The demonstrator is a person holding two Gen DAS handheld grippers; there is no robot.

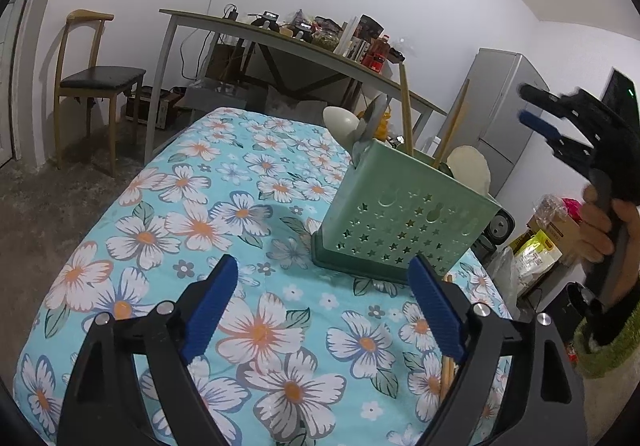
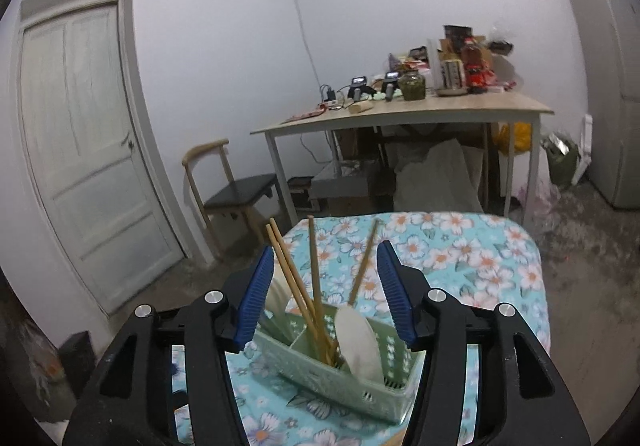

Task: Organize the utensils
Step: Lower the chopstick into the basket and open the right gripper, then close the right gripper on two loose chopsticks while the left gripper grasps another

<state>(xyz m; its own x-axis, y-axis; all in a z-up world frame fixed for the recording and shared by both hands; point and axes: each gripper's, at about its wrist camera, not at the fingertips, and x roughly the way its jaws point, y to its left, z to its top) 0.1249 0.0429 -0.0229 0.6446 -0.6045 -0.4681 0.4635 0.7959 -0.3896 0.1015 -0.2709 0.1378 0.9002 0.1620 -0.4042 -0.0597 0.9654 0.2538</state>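
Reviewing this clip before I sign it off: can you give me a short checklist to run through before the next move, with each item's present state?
1. Right gripper free of any utensil: ok, jaws apart above the green holder, pads touching nothing.
2. Chopsticks standing inside the holder: ok, several lean upright in it.
3. Pale spoon seated in the holder: ok.
4. Left gripper ready to pick: ok, jaws wide, nothing between them.
5. Utensils remaining on the floral tablecloth: not ok, wooden sticks lie by the left gripper's right finger.
6. Holder steady on its base: cannot tell.
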